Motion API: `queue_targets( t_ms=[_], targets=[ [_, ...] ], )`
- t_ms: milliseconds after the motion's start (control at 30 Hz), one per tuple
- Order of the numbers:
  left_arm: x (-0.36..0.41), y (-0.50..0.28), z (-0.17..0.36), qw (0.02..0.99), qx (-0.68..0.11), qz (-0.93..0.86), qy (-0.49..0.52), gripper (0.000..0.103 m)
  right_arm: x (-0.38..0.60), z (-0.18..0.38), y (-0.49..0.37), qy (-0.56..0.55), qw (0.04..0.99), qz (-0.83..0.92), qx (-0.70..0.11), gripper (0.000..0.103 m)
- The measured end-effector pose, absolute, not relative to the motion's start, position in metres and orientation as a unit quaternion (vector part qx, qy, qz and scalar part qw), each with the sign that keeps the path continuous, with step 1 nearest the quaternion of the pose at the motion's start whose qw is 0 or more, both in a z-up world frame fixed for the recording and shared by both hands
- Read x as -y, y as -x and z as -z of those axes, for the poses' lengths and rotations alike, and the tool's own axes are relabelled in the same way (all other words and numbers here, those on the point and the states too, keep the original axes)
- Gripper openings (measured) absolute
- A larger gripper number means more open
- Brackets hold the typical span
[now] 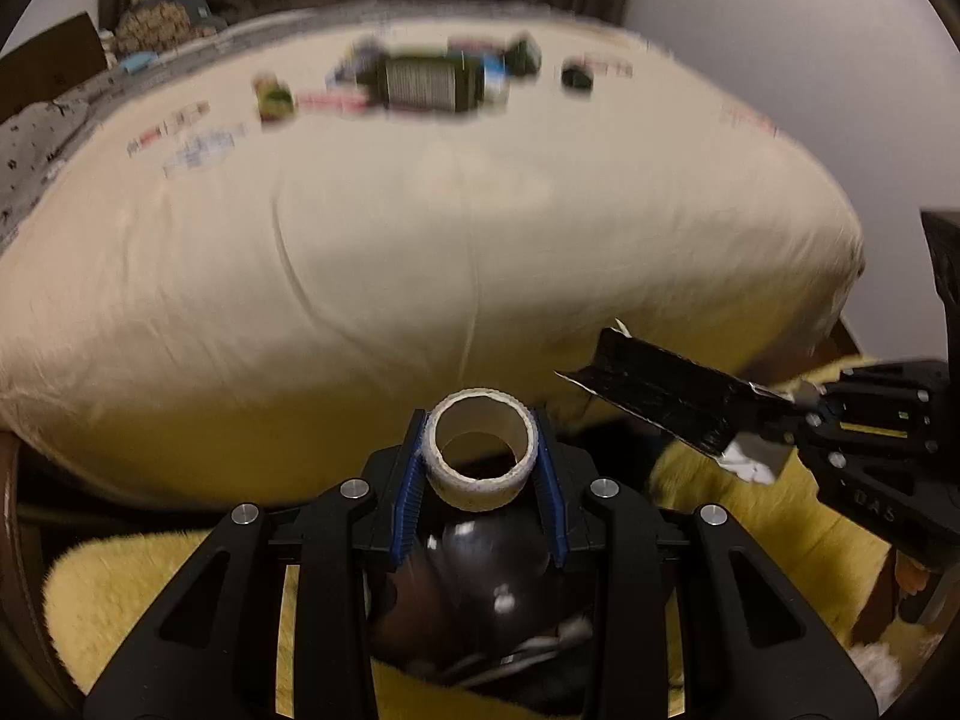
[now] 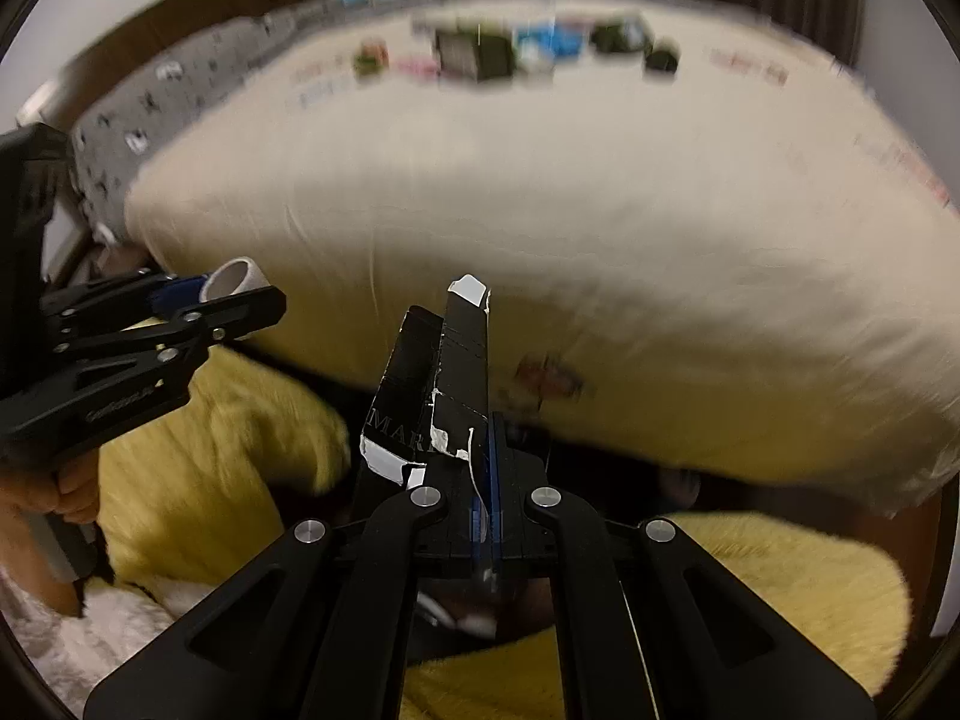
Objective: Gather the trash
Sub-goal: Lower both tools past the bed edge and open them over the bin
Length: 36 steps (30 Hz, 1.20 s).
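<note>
Behind everything stands a bed (image 1: 420,240) with a cream sheet, and near its far edge several small wrappers and packets (image 1: 432,81) lie scattered, too blurred to name; below the bed you see a yellow fluffy rug (image 2: 228,420). Your left gripper (image 1: 483,462) is closed on a white cardboard roll (image 1: 483,450), held by its sides with the open end facing the camera; under it a dark glossy thing (image 1: 480,588) shows, perhaps a bag, but I cannot tell. Your right gripper (image 2: 480,480) is clamped on a torn black carton piece (image 2: 456,372), which points forward toward the bed. I judge the task as partly done; two pieces are already in your grippers but not dropped anywhere, and the packets on the bed are left to collect.
</note>
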<state>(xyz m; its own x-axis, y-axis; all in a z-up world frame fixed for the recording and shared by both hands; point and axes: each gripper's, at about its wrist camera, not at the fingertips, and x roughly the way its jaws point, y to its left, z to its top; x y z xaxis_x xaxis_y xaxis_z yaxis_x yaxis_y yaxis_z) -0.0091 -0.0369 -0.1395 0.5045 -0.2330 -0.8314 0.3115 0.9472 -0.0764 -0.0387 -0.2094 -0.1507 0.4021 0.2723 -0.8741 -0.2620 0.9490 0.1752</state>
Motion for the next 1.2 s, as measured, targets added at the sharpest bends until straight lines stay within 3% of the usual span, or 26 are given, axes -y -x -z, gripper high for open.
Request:
queue_targets(
  t_ms=[367, 633, 700, 767, 833, 900, 1033, 1100, 1200],
  targets=[
    [0.042, -0.001, 0.237, 0.789, -0.587, 0.173, -0.042, 0.031, 0.201, 0.231, 0.027, -0.048, 0.774, -0.146, -0.614, 0.004],
    [0.042, -0.007, 0.262, 0.760, -0.622, 0.184, -0.043, 0.033, 0.203, 0.249, 0.014, -0.072, 0.759, -0.151, -0.629, 0.007],
    [0.045, -0.008, 0.264, 0.759, -0.623, 0.185, -0.043, 0.037, 0.207, 0.245, 0.008, -0.078, 0.762, -0.149, -0.626, 0.007],
    [0.047, -0.014, 0.264, 0.759, -0.622, 0.185, -0.042, 0.047, 0.206, 0.243, 0.003, -0.080, 0.764, -0.147, -0.623, 0.007],
    [0.046, -0.009, 0.262, 0.762, -0.619, 0.185, -0.042, 0.052, 0.207, 0.237, 0.000, -0.083, 0.768, -0.145, -0.618, 0.019],
    [0.046, -0.009, 0.258, 0.766, -0.615, 0.182, -0.046, 0.055, 0.210, 0.231, -0.002, -0.087, 0.777, -0.142, -0.607, 0.057],
    [0.042, -0.010, 0.236, 0.783, -0.595, 0.173, -0.056, 0.069, 0.218, 0.215, -0.003, -0.074, 0.801, -0.129, -0.579, 0.071],
    [0.038, -0.012, 0.218, 0.797, -0.578, 0.170, -0.053, 0.075, 0.224, 0.201, -0.004, -0.066, 0.818, -0.114, -0.560, 0.084],
    [0.028, -0.016, 0.188, 0.820, -0.545, 0.165, -0.053, 0.084, 0.232, 0.178, -0.006, -0.055, 0.840, -0.101, -0.530, 0.092]
  ],
)
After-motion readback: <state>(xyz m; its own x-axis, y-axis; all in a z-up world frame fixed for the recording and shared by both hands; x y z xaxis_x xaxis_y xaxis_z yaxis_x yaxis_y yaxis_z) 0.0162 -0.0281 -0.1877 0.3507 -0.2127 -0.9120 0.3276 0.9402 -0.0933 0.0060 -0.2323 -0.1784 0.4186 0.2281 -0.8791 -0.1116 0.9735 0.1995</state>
